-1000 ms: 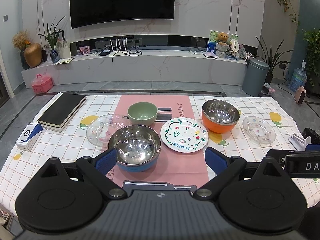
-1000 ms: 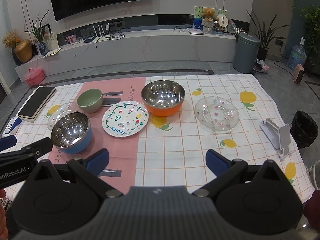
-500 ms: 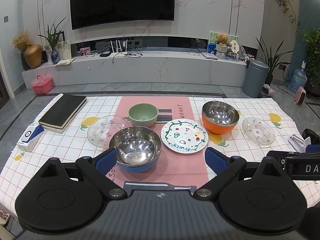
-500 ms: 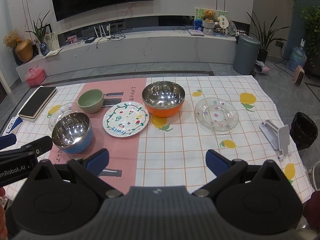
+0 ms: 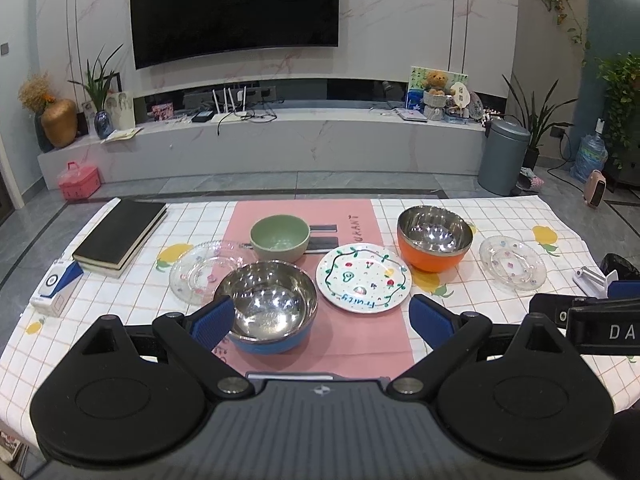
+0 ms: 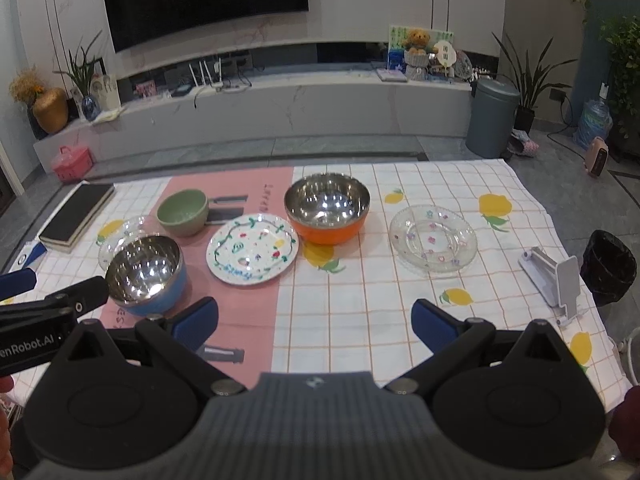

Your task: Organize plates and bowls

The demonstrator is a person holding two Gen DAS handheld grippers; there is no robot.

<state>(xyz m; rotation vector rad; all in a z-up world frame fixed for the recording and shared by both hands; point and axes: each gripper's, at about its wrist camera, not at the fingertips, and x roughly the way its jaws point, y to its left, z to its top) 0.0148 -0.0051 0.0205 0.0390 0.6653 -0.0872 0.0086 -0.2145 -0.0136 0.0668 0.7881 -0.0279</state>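
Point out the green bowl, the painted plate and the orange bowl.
green bowl [image 5: 280, 236]: left wrist view, inside.
painted plate [image 6: 253, 249]: right wrist view, centre of face.
orange bowl [image 6: 328, 232]: right wrist view, outer wall.

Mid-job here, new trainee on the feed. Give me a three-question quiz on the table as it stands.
1. True or false: the blue bowl is stacked inside the orange bowl.
2. Which item lies between those two bowls? A) green bowl B) painted plate C) black book
3. Fill in: the two glass plates are patterned and ____ (see-through or opaque).

Key:
1. False. They stand apart on the tablecloth, both empty; the left gripper and right gripper are open and hold nothing.
2. B, the painted plate.
3. See-through: one glass plate at the left, partly behind the blue bowl; the other at the right.
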